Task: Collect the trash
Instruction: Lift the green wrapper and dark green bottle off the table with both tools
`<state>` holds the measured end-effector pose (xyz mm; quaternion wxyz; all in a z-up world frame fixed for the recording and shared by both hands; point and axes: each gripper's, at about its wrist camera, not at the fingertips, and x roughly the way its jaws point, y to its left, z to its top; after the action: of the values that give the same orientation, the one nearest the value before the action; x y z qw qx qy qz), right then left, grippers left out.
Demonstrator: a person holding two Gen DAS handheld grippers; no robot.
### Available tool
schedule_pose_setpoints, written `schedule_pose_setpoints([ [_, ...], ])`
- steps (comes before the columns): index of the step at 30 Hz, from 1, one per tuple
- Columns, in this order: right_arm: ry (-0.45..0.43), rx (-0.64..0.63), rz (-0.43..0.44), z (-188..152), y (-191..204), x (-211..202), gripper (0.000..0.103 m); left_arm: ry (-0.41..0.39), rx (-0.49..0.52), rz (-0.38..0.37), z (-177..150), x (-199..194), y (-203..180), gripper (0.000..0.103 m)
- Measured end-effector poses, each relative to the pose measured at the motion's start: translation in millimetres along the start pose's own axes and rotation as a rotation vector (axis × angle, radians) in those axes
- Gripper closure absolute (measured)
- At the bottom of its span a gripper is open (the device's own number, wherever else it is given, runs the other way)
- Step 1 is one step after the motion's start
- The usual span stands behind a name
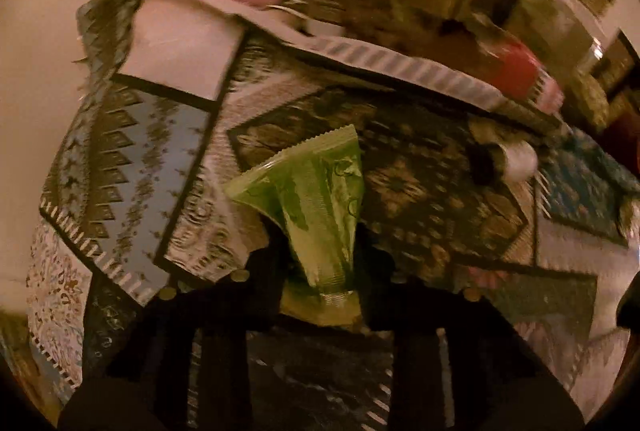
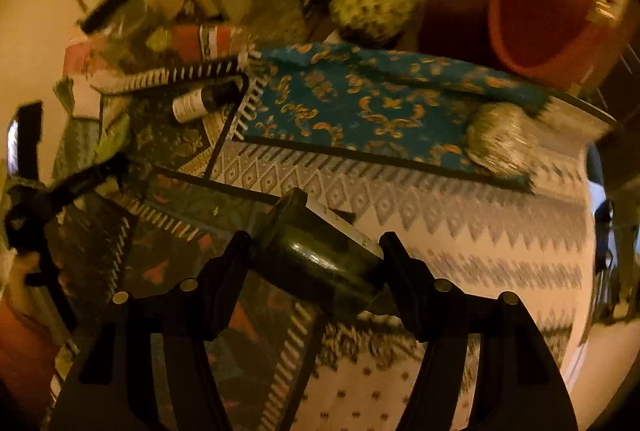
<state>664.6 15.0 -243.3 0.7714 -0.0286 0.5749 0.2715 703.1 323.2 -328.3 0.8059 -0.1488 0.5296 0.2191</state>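
Observation:
A crumpled green plastic wrapper (image 1: 316,207) sticks up from between the black fingers of my left gripper (image 1: 324,271), which is shut on its lower end above the patterned patchwork cloth (image 1: 168,167). My right gripper (image 2: 316,255) is shut on a dark green can (image 2: 316,251) that lies sideways between the pads, over the same cloth (image 2: 460,231). A ball of crumpled foil (image 2: 500,141) rests on the blue and gold patch at the right. A small dark bottle with a white label (image 2: 204,99) lies on the cloth at the left; it also shows in the left wrist view as a small bottle (image 1: 508,159).
A red bucket (image 2: 548,15) stands at the back right. Behind the cloth lie a green spiky ball (image 2: 372,7), boxes, a red-labelled can (image 2: 204,41) and other clutter. My left gripper shows as a dark shape (image 2: 44,199) at the left edge. The floor around is beige.

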Motion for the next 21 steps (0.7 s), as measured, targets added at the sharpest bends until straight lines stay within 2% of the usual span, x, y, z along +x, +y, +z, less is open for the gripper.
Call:
schedule_pose_setpoints([
  [2,-0.030,0.039,-0.006,-10,-8,-20,0.041,0.012,0.017,-0.035,-4,-5,-8,0.081],
  [4,-0.053,0.065,-0.006,-7,-16,-28,0.041,0.018,0.021,-0.086,-12,-17,-17,0.082],
  [9,-0.124,0.118,-0.023,-22,-29,-51,0.041,-0.022,0.033,-0.168,-32,-64,-40,0.083],
  [15,-0.215,0.146,-0.026,-43,-40,-96,0.041,-0.139,0.081,-0.227,-56,-144,-66,0.083],
  [21,-0.326,0.127,0.003,-69,-50,-151,0.041,-0.272,0.082,-0.275,-85,-226,-78,0.083],
])
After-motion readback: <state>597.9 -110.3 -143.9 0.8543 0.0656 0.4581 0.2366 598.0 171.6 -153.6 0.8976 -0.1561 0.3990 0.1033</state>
